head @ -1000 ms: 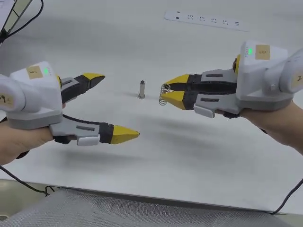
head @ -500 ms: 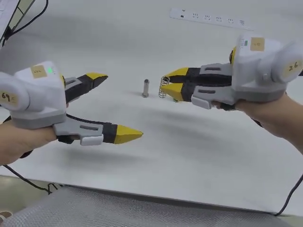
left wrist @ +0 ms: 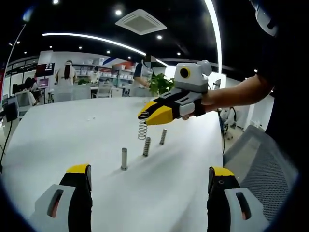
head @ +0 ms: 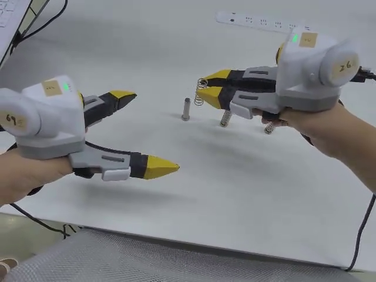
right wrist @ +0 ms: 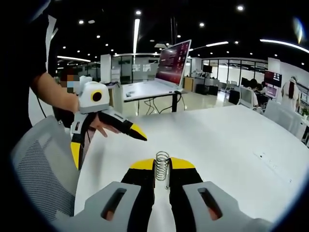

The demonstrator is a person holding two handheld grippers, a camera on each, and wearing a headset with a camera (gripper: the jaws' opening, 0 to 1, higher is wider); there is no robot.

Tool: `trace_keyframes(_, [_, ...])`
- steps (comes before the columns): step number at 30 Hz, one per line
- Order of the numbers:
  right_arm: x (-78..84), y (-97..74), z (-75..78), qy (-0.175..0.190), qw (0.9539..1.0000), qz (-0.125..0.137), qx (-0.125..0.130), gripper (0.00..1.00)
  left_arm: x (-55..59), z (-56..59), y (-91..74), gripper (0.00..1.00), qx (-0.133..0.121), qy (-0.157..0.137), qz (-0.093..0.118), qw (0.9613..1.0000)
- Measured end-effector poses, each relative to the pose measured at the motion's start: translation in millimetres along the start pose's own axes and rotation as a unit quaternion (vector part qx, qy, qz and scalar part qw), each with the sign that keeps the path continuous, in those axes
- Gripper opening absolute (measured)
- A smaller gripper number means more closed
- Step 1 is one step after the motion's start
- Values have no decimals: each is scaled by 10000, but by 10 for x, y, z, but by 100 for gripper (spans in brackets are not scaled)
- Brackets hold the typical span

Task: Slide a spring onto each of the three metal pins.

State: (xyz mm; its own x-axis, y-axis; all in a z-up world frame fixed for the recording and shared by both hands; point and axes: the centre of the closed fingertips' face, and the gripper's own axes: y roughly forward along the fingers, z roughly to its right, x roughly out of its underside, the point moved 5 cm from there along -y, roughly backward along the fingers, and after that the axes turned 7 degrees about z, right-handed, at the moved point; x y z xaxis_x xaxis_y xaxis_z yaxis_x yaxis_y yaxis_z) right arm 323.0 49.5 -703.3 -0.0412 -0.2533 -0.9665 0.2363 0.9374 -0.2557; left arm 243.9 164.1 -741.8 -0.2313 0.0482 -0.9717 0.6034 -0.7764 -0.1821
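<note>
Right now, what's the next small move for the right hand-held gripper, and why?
Probably ease the right hand-held gripper toward the bare pin until the held spring hangs over its top. The spring sits beside and above that pin; the other pins already carry springs.

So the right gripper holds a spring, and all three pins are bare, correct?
Not all three. The right gripper holds a spring, but only one pin is bare; the other two pins carry springs, as the left gripper view shows.
</note>
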Motion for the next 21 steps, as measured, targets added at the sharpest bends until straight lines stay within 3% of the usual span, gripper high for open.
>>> trace_keyframes(11, [-13,118,98,144,9998,40,88,7,2,-29,4,99,-17,-5,-3,10000])
trace_keyframes(21, [57,174,142,219,9997,-91,109,7,21,-75,-38,99,-111,-51,-4,9999])
